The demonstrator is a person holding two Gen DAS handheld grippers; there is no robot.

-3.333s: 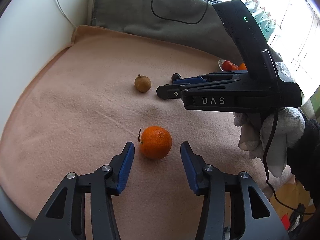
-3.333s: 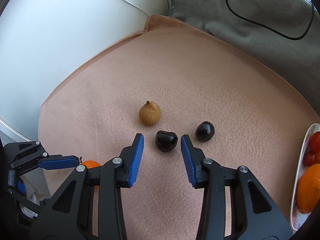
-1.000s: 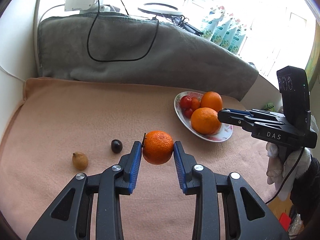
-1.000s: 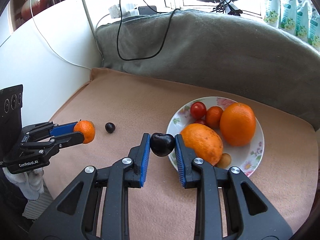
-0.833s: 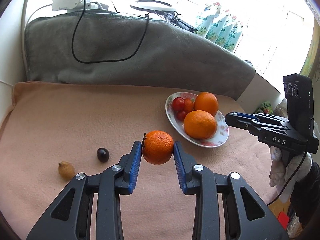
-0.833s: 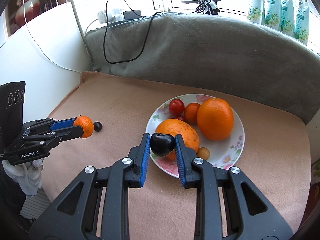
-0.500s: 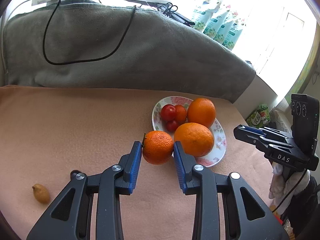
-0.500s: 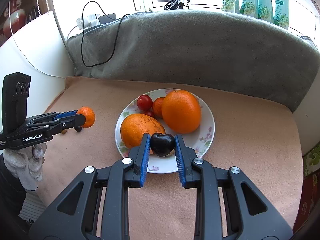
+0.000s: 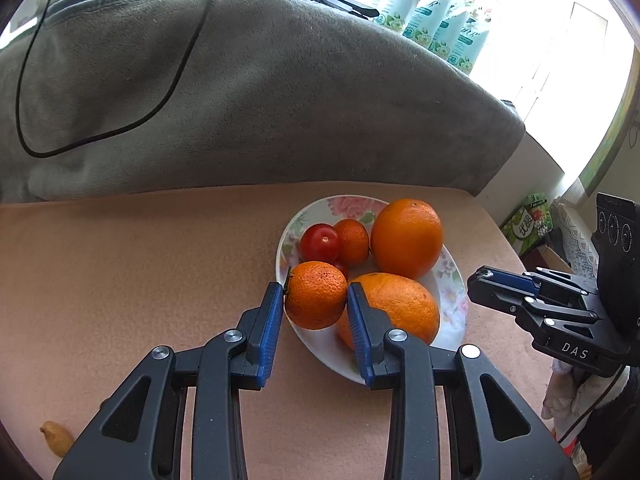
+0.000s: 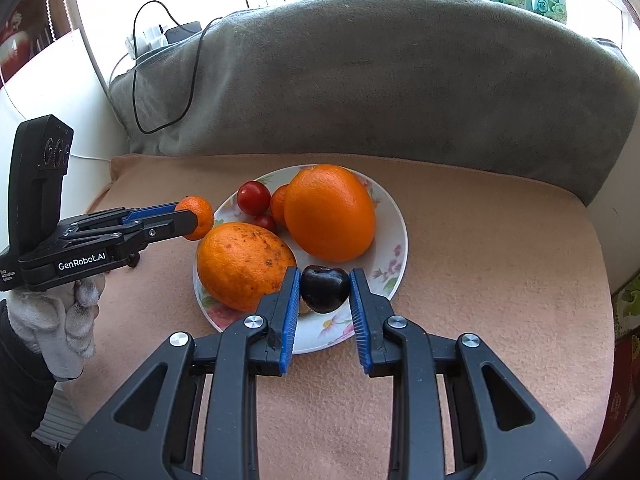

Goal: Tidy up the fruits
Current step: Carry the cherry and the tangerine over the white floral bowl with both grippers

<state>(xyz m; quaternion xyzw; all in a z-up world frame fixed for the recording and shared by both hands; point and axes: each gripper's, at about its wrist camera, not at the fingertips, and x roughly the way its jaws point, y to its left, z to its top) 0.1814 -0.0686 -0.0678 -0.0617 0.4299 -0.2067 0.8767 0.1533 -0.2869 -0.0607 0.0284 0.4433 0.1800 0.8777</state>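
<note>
A floral plate (image 10: 394,216) is seen on the peach blanket (image 10: 480,240), w/ two large oranges (image 10: 330,212) in it, a small mandarin behind them, two red tomatoes (image 10: 253,197) at the far left side, and a small tan fruit partly hidden near the front rim. The left gripper (image 9: 316,300) is clenched on a tangerine (image 9: 316,295), held over the plate's left rim, just beside the nearer orange (image 9: 396,308). The right gripper (image 10: 324,290) is clamped on a dark cherry (image 10: 324,289), held above the plate's front part, between the nearer orange & the rim. A small yellow-brown fruit (image 9: 56,438) is left on the blanket, well apart from the plate. A grey cushion (image 10: 380,72) w/ a black cable (image 10: 176,80) is seen behind.
</note>
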